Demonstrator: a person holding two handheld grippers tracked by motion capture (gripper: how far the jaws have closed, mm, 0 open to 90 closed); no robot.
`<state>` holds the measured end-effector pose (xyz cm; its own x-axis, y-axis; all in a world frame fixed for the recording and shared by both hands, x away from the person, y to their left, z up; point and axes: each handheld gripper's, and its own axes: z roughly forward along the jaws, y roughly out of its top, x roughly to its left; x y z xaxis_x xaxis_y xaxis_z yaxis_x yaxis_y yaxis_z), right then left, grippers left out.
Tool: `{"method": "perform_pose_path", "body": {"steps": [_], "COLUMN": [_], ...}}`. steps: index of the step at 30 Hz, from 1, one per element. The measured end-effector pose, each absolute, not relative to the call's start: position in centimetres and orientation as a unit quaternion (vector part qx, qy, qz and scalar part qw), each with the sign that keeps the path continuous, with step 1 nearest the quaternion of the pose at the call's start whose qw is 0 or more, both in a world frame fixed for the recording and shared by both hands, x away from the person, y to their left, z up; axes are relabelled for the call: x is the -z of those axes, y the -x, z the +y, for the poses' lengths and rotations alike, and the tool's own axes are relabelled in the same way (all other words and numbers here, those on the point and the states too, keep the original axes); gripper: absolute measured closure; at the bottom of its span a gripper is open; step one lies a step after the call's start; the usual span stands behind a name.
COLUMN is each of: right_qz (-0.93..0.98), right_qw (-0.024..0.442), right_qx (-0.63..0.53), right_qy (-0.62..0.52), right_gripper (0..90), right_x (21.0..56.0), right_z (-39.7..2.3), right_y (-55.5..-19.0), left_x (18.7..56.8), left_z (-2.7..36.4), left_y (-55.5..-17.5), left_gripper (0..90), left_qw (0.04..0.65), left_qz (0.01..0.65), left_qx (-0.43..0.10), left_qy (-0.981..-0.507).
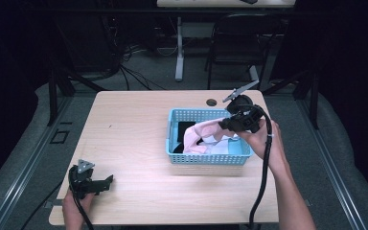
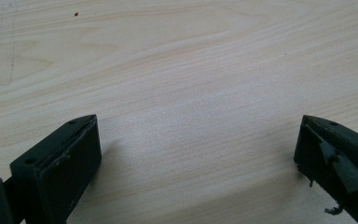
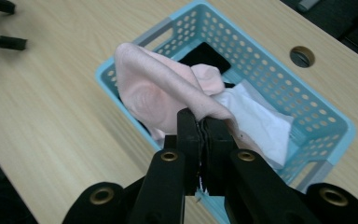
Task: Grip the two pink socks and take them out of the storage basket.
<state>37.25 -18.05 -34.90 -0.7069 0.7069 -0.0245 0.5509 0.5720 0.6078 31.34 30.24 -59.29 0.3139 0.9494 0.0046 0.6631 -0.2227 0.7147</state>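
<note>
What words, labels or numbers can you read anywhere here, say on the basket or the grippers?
None: no text can be read in these pictures.
The blue basket is plain perforated plastic with no label.
The pink cloth and white paper show no print.
The right gripper and left gripper bear no markings.
The table shows bare wood grain.

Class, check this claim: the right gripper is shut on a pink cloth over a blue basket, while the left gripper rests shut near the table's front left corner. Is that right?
Not quite: the left gripper is open, not shut. The left gripper view shows its jaws wide apart over bare table. The rest holds: in the right gripper view the right gripper is shut on the pink cloth over the blue basket.
</note>
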Motion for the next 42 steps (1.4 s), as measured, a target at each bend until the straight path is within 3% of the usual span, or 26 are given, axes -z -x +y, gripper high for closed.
{"method": "perform_pose_path", "body": {"steps": [22, 42], "right_qz": [0.898, 0.913], "right_qw": [0.106, 0.008], "right_qx": [-0.301, -0.255], "right_qy": [-0.302, -0.319], "right_gripper": [87.0, 87.0], "right_x": [37.6, 47.6], "right_z": [-15.1, -12.8], "right_y": [-30.8, -31.7], "left_x": [59.3, 59.3], "left_z": [30.2, 30.3], "left_y": [-31.3, -31.4], "left_gripper": [0.6, 0.6], "left_qw": [0.313, 0.313], "left_qz": [0.539, 0.539], "left_qx": [-0.229, -0.227], "left_qy": [-0.748, -0.748]}}
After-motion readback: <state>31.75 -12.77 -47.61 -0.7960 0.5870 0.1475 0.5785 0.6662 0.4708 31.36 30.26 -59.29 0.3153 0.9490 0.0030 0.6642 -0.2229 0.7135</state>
